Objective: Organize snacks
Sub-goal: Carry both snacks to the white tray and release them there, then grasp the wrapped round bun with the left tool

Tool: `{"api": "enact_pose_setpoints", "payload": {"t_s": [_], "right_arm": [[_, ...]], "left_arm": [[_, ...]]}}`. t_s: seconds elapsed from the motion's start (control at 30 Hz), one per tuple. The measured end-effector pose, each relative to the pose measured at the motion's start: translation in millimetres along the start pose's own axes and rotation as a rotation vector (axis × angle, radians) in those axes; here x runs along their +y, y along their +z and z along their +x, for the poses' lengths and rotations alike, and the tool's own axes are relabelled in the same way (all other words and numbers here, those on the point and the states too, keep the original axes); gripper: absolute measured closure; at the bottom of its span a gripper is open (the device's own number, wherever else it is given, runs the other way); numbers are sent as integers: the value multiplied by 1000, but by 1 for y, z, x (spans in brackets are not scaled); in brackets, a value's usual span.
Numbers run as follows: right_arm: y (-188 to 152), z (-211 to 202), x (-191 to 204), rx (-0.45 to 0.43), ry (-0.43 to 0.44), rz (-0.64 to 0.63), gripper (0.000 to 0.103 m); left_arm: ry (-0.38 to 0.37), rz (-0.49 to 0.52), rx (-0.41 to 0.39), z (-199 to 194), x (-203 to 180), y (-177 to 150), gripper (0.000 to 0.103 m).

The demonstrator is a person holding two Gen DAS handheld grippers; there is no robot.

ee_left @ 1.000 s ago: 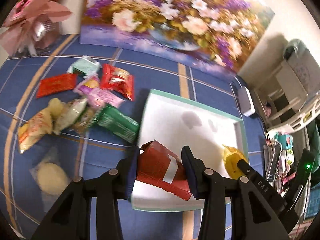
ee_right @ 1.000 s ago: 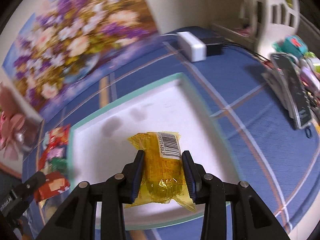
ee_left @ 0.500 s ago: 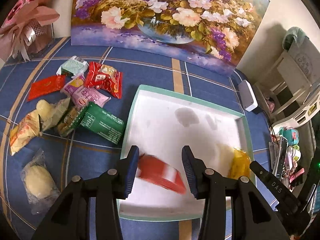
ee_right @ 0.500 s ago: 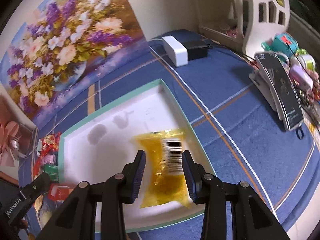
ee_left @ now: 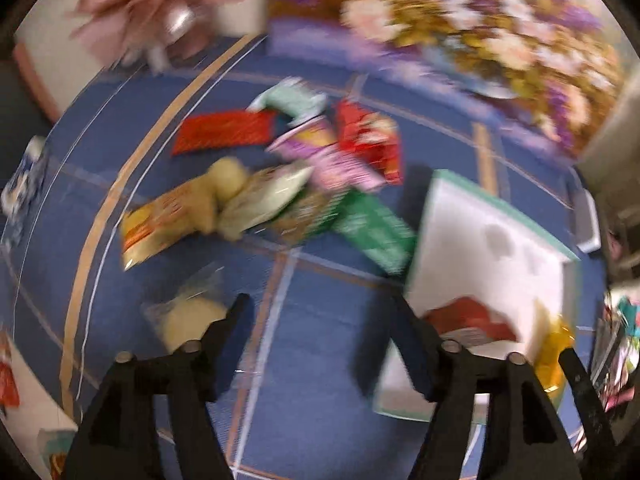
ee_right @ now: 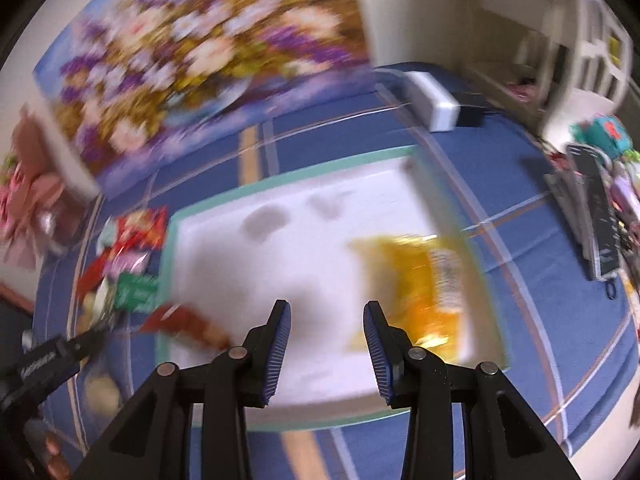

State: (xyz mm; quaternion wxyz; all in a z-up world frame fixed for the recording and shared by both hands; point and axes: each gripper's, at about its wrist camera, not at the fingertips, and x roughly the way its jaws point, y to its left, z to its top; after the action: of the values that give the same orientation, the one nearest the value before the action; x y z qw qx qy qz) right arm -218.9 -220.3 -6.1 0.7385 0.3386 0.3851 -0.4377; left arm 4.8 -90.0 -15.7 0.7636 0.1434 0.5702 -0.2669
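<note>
My left gripper (ee_left: 320, 320) hangs over the blue cloth just left of the white tray (ee_left: 500, 208); its jaws are opening wide with nothing between them. A red packet (ee_left: 468, 320) and a yellow packet (ee_left: 554, 344) lie in the tray's near end. The loose snacks lie further left, among them a green packet (ee_left: 372, 232), a flat red packet (ee_left: 224, 130) and a pale bun in clear wrap (ee_left: 192, 316). My right gripper (ee_right: 328, 340) is above the tray (ee_right: 320, 168), jaws opening a little and empty. The yellow packet (ee_right: 424, 280) lies to its right, the red packet (ee_right: 184, 320) to its left.
A floral painting (ee_left: 460, 32) and a pink bouquet (ee_left: 160, 8) stand along the back of the blue checked cloth. A white box (ee_right: 434, 104) sits behind the tray. A rack of dark and coloured items (ee_right: 592, 208) lines the right edge.
Both packets have left the grippers and now lie in the tray. My left gripper swung left off the tray and spread its jaws. My right gripper shifted left of the yellow packet.
</note>
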Motion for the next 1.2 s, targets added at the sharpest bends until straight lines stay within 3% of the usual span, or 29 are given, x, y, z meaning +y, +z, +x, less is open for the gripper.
{"api": "enact_pose_setpoints", "payload": {"t_s": [0.07, 0.13, 0.2, 0.23, 0.3, 0.47, 0.77, 1.2], "right_arm": [[-8, 2, 19, 12, 23, -37, 52], [-13, 5, 38, 19, 37, -71, 29], [-17, 8, 51, 18, 38, -97, 22], [-19, 8, 55, 16, 36, -104, 13], [-22, 8, 60, 13, 35, -114, 0], [-24, 7, 65, 14, 38, -88, 0], [-28, -7, 86, -53, 38, -127, 0], [-55, -11, 105, 15, 47, -147, 0]], "left_arm": [[23, -43, 19, 7, 18, 1, 25], [44, -65, 25, 9, 31, 2, 20], [71, -84, 16, 9, 43, 4, 18], [83, -89, 10, 9, 48, 4, 18], [105, -94, -10, 7, 58, 5, 5], [135, -100, -52, 6, 73, 7, 3], [119, -93, -116, 0, 79, 2, 3], [124, -89, -108, -5, 86, -22, 3]]}}
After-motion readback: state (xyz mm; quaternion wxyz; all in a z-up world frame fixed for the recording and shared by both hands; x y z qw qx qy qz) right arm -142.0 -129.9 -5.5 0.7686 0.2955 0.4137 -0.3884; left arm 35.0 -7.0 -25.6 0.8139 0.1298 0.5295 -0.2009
